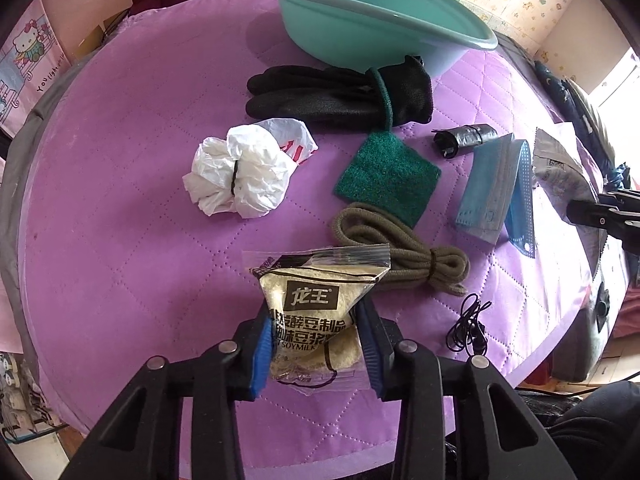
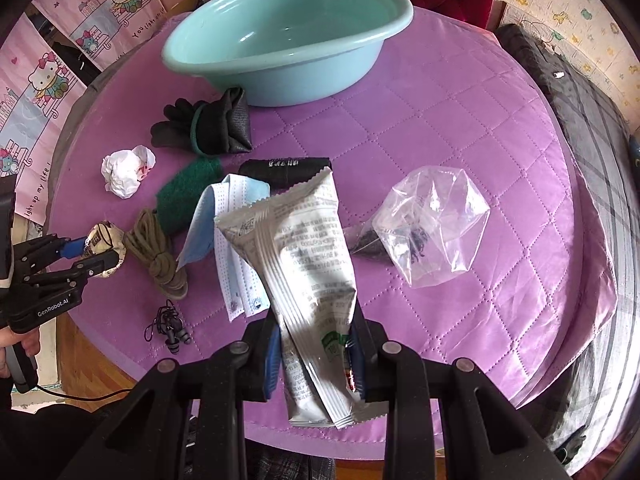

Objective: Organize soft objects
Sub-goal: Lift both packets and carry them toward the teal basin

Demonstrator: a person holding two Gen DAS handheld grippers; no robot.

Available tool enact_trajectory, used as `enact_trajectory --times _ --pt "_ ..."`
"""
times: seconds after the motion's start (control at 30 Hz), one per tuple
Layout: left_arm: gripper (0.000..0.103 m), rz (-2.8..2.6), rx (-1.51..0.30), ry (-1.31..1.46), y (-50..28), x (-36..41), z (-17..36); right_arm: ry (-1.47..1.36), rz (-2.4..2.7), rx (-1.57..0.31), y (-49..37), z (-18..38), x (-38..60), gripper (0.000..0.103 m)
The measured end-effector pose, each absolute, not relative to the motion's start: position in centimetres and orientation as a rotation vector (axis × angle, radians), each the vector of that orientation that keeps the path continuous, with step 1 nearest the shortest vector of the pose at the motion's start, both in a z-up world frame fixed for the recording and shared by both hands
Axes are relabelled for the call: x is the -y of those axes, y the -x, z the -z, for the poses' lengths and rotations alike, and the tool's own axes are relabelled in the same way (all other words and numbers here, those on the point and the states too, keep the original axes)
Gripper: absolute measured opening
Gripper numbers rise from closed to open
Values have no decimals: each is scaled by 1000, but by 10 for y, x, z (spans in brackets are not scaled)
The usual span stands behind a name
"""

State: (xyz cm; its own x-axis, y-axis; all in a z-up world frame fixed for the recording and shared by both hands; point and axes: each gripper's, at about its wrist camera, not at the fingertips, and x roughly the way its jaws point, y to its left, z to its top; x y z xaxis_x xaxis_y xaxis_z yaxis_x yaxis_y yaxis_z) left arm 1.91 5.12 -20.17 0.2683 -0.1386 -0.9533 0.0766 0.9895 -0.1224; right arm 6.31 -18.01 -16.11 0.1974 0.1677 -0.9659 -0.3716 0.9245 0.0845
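Observation:
My left gripper [image 1: 316,344] is shut on a soymilk powder packet [image 1: 312,312], held just above the near part of the purple quilted table [image 1: 120,240]; it also shows in the right wrist view [image 2: 102,250]. My right gripper [image 2: 316,356] is shut on a long silver-white foil pouch [image 2: 304,256], held up over the table. A teal basin [image 2: 288,36] stands empty at the far side. Black gloves [image 1: 340,92], a crumpled white plastic bag [image 1: 244,172], a green scouring pad [image 1: 388,176], a coiled olive cord [image 1: 404,256] and blue face masks [image 1: 496,192] lie on the table.
A black roll [image 1: 466,140] lies beside the masks. Black earphones [image 2: 170,326] lie near the front edge. A clear plastic bag [image 2: 436,224] with dark bits lies to the right. Pink cartoon posters [image 2: 60,60] hang on the left.

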Motion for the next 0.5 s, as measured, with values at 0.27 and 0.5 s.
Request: enact_trajectory --times 0.27,0.5 --pt "42 164 -1264 34 -7 -54 175 184 -392 -1297 -58 149 185 30" --pt "42 181 -1205 22 0 -47 149 187 -399 -1279 -54 136 188 30"
